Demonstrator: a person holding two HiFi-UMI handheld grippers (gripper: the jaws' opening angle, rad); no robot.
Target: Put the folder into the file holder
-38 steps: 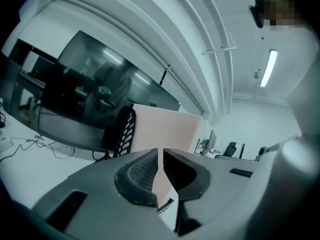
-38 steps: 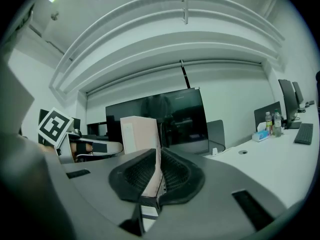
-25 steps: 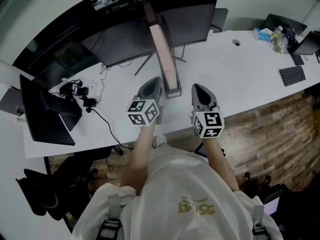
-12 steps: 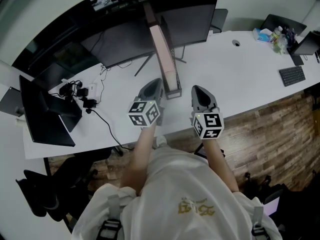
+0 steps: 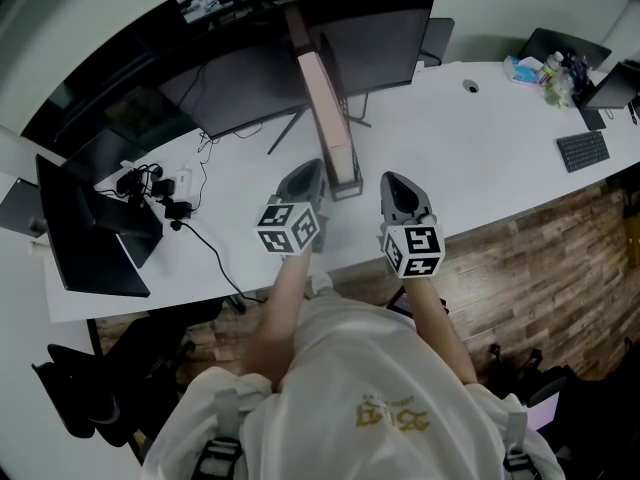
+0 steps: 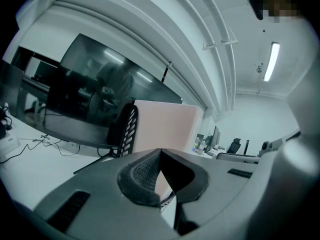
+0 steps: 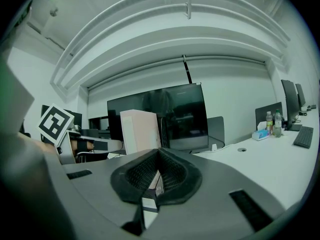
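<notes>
I hold both grippers low over the near edge of the white desk (image 5: 480, 158), 1 on each side of the pink folder (image 5: 328, 108). My left gripper (image 5: 310, 166) has its jaws pressed together with nothing between them; in the left gripper view the 2 textured pads (image 6: 142, 176) meet at a point just in front of the folder's broad pink face. My right gripper (image 5: 391, 177) is closed the same way and is also empty, its pads touching along the middle line in the right gripper view. The folder stands upright on the desk, its long edge running away from me towards the dark monitors (image 5: 370, 38) at the back. The black mesh file holder (image 6: 126, 131) rises against the folder's left side, and the folder's near end sits in the holder's dark frame, between the tips of my 2 grippers. Neither gripper touches the folder or the holder. The left gripper's marker cube (image 5: 288, 226) and the right gripper's marker cube (image 5: 414, 249) face up towards my head. A keyboard (image 5: 584, 151) lies well apart at the desk's far right.
</notes>
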